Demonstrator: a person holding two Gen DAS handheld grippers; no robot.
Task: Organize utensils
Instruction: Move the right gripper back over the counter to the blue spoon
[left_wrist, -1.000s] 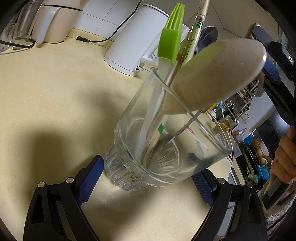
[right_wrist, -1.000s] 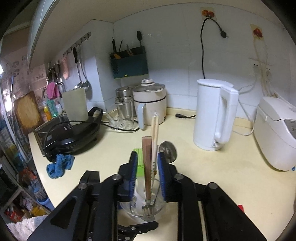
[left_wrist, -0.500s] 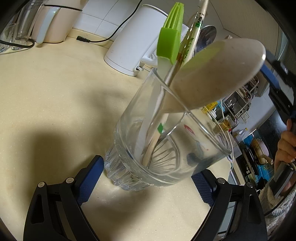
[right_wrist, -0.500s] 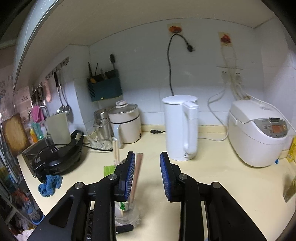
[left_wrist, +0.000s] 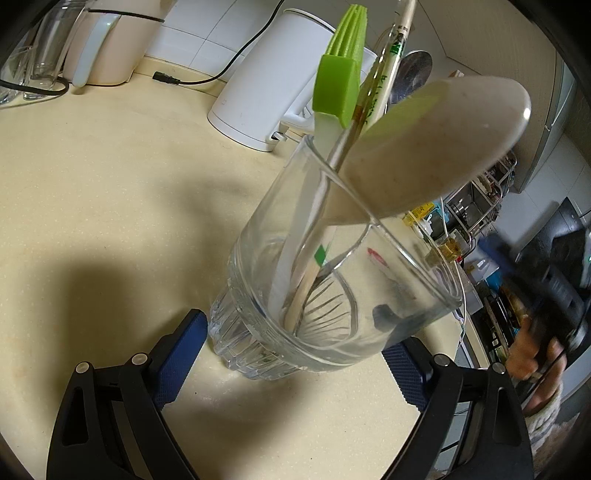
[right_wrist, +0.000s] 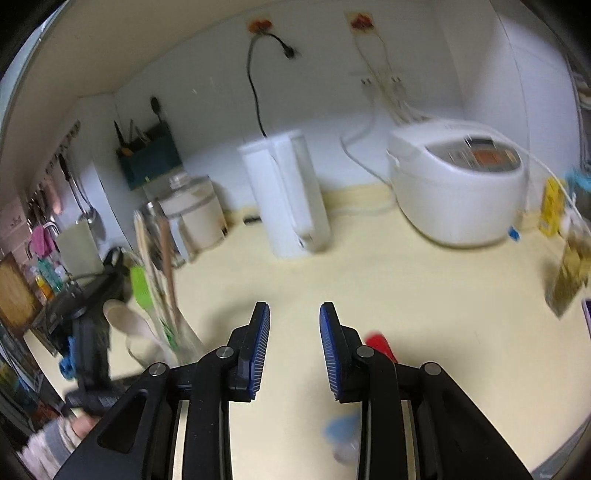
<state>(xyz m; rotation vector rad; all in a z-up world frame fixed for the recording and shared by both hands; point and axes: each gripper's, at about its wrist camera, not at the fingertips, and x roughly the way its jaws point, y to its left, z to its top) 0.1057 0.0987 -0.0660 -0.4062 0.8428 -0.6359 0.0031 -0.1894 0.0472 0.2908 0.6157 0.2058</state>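
Left wrist view: glass (left_wrist: 325, 291) on the surface w/ green brush (left_wrist: 341, 85), chopsticks (left_wrist: 388, 62), wooden spoon (left_wrist: 436, 147) already inside. A red item (right_wrist: 380, 343) lies loose, so prob. more to sort. Left hand-held gripper (left_wrist: 291, 354) sits wide, flanking the glass base; right hand-held gripper (right_wrist: 293, 332) empty, moderately apart, low above the surface.

clear glossy glass (left_wrist: 332, 288), matt wooden spoon (left_wrist: 436, 147)

1. The left black plastic claw (left_wrist: 291, 354) had angular arms with triangular cut-outs, round silver screws and ribbed blue finger pads (left_wrist: 179, 356).
2. The right black claw (right_wrist: 294, 350) matched it, with blue ribbed pads (right_wrist: 258, 347).
3. The person's bare-skinned hand (left_wrist: 532, 354) showed blurred above a pale fuzzy sleeve (left_wrist: 546, 410).
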